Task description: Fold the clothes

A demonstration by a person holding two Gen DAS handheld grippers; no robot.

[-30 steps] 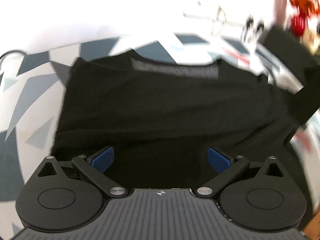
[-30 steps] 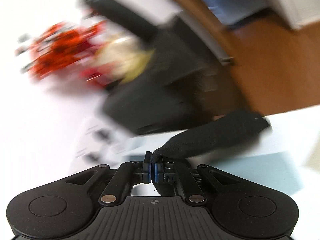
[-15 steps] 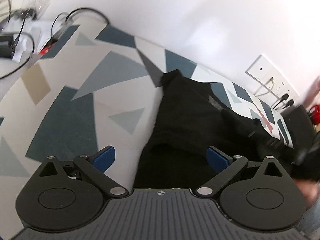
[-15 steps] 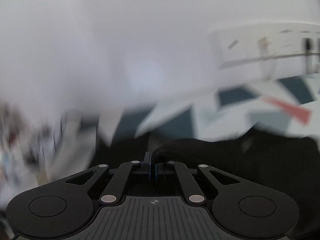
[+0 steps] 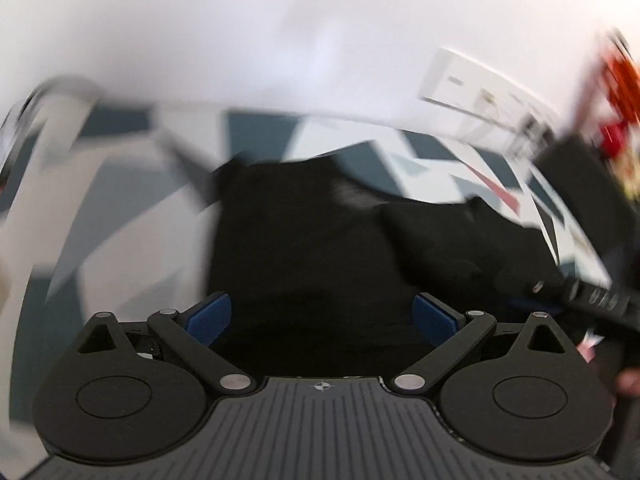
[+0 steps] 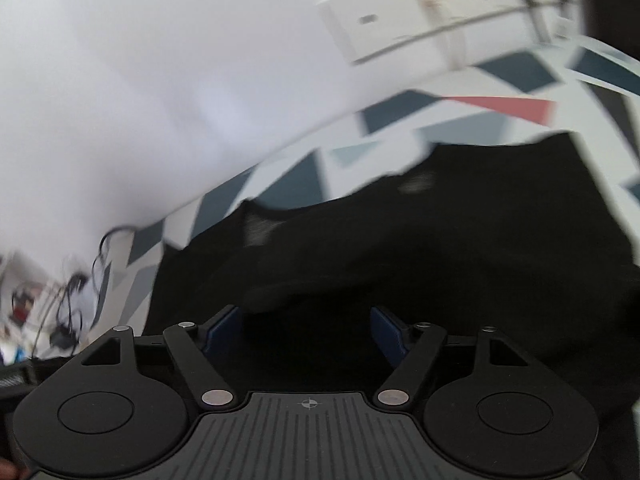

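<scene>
A black garment (image 5: 304, 240) lies on a table covered by a cloth with grey, blue and white triangles (image 5: 120, 184). A fold of it, a sleeve or side panel (image 5: 448, 240), lies across its right part. My left gripper (image 5: 322, 316) hovers open over the garment's near edge, nothing between its blue pads. My right gripper (image 6: 306, 326) is open too, low over the same black garment (image 6: 420, 232), with dark fabric beneath its fingers but not pinched. The right gripper's body (image 5: 588, 296) shows at the right edge of the left wrist view.
A white wall with a socket plate (image 6: 420, 12) and plugged cables stands behind the table. Tangled cables (image 6: 68, 292) lie at the table's left end. Red and orange objects (image 5: 618, 92) sit blurred at the far right. A hand (image 5: 628, 380) shows at the right edge.
My right gripper was shut on the black fabric and has opened, leaving the fold laid over the garment. The left gripper swung back toward the garment's middle, still open.
</scene>
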